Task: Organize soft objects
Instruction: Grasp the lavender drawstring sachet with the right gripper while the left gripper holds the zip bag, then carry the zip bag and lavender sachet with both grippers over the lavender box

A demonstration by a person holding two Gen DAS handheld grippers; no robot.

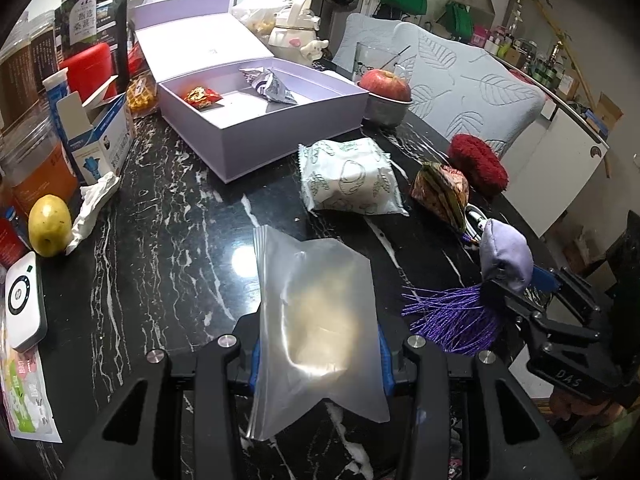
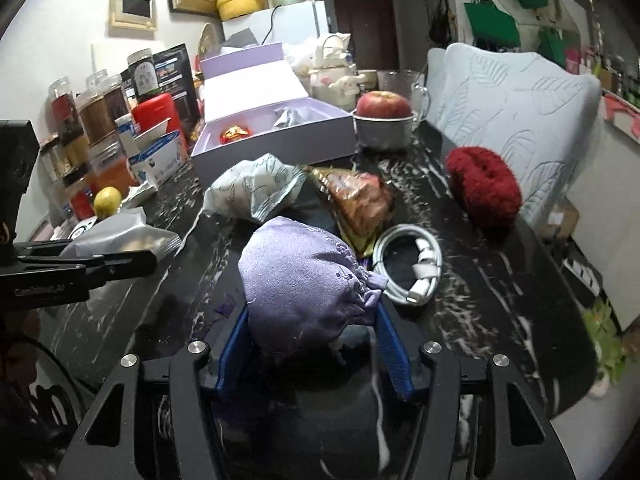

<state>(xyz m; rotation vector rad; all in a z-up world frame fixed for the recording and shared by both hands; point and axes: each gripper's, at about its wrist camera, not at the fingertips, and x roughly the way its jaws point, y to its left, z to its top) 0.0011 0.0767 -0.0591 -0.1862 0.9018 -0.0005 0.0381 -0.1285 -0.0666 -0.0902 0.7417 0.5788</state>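
Note:
My left gripper (image 1: 320, 360) is shut on a clear zip bag (image 1: 316, 308) and holds it over the black marble table (image 1: 168, 216). My right gripper (image 2: 312, 340) is shut on a lilac satin sachet (image 2: 296, 280) whose purple tassel (image 1: 448, 316) hangs down at the right of the left wrist view. On the table behind lie a white-green packet (image 2: 256, 188), a patterned triangular pouch (image 2: 356, 200) and a fluffy red scrunchie (image 2: 482, 186). An open lilac box (image 1: 256, 136) stands further back with a red-gold sweet (image 1: 202, 97) and a silver packet (image 1: 270, 86) inside.
A coiled white cable (image 2: 408, 264) lies just right of the sachet. An apple (image 1: 384, 84) sits in a metal bowl beside the box. Jars, cartons, a yellow fruit (image 1: 50, 224) and a white device (image 1: 24, 304) crowd the left side. A cushioned chair (image 1: 460, 84) stands at the right edge.

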